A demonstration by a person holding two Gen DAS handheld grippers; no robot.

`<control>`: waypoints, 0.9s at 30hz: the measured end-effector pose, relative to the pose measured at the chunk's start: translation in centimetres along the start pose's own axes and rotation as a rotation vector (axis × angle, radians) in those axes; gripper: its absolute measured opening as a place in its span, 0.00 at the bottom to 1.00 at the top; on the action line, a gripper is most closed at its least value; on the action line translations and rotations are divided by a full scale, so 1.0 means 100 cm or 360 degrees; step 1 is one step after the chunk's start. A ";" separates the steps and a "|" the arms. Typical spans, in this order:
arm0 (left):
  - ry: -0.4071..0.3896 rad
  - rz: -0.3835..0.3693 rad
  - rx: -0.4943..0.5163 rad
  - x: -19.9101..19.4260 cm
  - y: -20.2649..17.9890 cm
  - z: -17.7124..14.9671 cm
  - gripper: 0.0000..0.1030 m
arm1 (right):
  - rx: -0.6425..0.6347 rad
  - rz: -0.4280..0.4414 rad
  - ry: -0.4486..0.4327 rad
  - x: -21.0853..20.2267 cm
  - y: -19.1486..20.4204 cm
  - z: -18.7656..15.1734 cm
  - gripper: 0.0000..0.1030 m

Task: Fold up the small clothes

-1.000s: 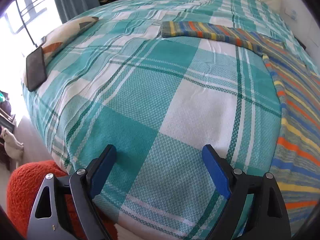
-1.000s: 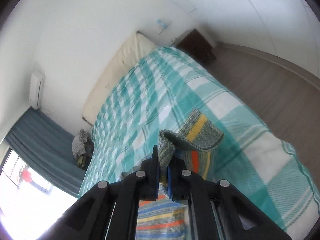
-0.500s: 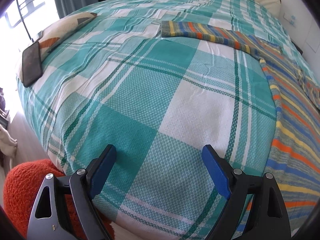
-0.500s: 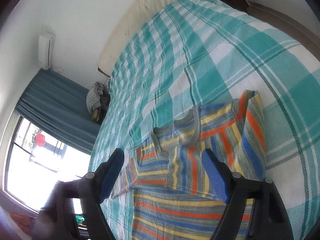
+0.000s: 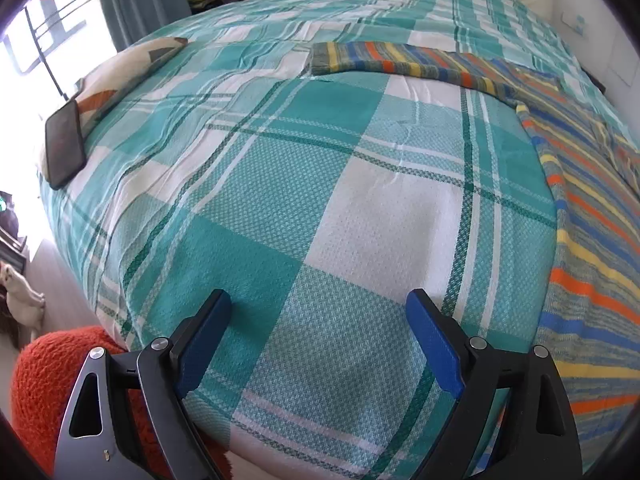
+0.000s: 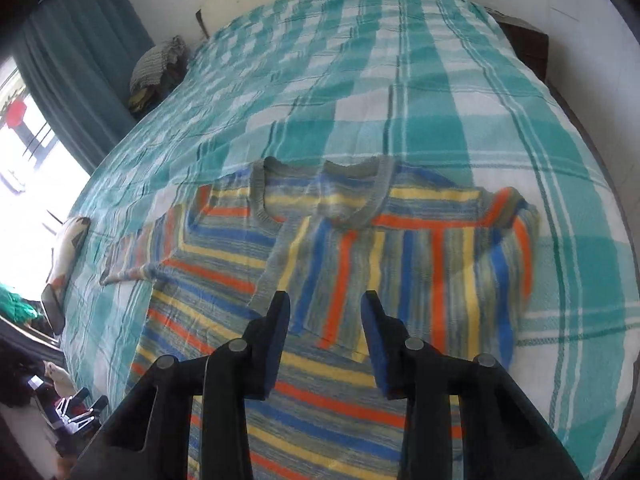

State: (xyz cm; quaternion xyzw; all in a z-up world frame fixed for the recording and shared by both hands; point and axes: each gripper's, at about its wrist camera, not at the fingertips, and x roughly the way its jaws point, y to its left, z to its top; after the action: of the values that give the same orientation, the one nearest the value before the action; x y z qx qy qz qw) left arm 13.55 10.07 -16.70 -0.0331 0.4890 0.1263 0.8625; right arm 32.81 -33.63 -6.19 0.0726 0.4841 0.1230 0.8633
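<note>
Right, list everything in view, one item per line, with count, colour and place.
striped sweater: one, blue, orange, yellow and grey-green, flat on the bed, one sleeve folded across the chest.
bedspread: one, teal and white plaid, covering the bed.
phone: one, black, on a patterned cushion at the bed's edge.
patterned cushion: one, cream with orange and grey shapes.
clothes pile: one, grey-green, beside the bed by the curtain.
curtain: one, blue-grey, by the window.
orange rug: one, on the floor.
left gripper: open, over bare bedspread.
right gripper: open, above the sweater.
</note>
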 end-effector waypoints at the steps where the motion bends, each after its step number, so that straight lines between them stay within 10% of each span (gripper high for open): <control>1: 0.0003 -0.0006 -0.0001 0.000 0.001 0.000 0.88 | -0.0104 0.0012 0.0030 0.016 0.020 0.002 0.36; 9: 0.0029 -0.0038 -0.0020 0.003 0.005 0.003 0.90 | -0.0136 -0.0340 0.0192 0.124 0.063 0.004 0.34; 11: 0.0037 -0.0050 -0.0034 0.004 0.007 0.003 0.90 | -0.0086 -0.0400 0.0150 0.120 0.060 0.002 0.04; 14: 0.0047 -0.0056 -0.0045 0.006 0.007 0.004 0.91 | -0.0117 -0.0115 0.0049 0.096 0.072 -0.003 0.05; 18: 0.0036 -0.0044 -0.0037 0.005 0.005 0.003 0.91 | -0.0218 0.0022 0.0185 0.093 0.072 -0.014 0.54; 23: 0.0032 -0.0036 -0.0030 0.004 0.004 0.002 0.91 | 0.0148 0.0186 -0.0059 0.031 -0.006 -0.019 0.64; 25: 0.0027 -0.0022 -0.0020 0.004 0.003 0.001 0.91 | 0.0349 -0.0005 -0.0014 0.024 -0.061 -0.030 0.64; 27: 0.0023 -0.0011 -0.0009 0.005 0.002 0.000 0.93 | 0.0539 -0.0276 0.0156 0.024 -0.115 -0.053 0.32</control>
State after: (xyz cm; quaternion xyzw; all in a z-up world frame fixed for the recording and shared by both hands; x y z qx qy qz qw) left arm 13.73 10.33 -17.08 -0.0380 0.4948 0.1243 0.8592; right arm 31.07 -43.99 -13.72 0.1685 0.5439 -0.0316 0.8215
